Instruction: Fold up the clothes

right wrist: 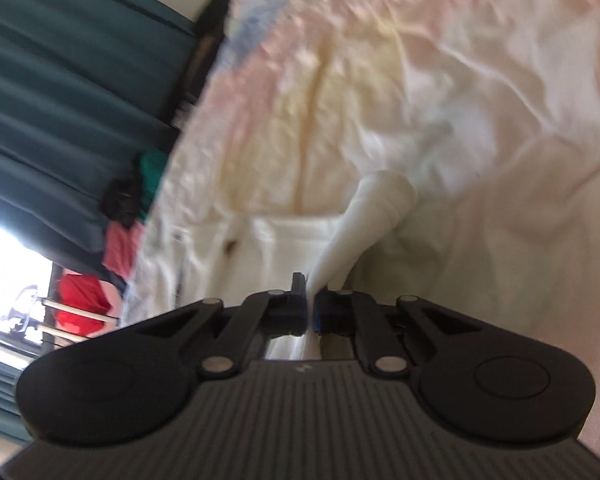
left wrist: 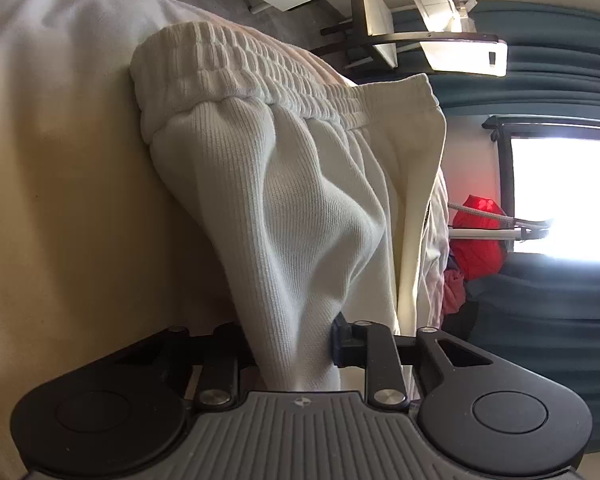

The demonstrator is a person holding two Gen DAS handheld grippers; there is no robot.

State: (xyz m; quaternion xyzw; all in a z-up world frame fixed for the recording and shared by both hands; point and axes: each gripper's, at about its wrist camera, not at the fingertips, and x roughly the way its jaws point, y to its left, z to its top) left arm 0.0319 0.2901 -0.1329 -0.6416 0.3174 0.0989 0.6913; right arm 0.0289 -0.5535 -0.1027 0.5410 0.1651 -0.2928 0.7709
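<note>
Both jaws clamp the white pants (left wrist: 300, 208), left gripper (left wrist: 296, 344) and right gripper (right wrist: 310, 304) lifting them off the bed (left wrist: 60, 180) to fold.

A bed (left wrist: 52, 168) covered in a cream sheet fills the left side of the left wrist view. White ribbed trousers (left wrist: 300, 184) lie on it at centre frame, elastic waistband toward the top. In the blurred right wrist view, the rumpled sheet (right wrist: 480, 100) spans the upper right.
</note>
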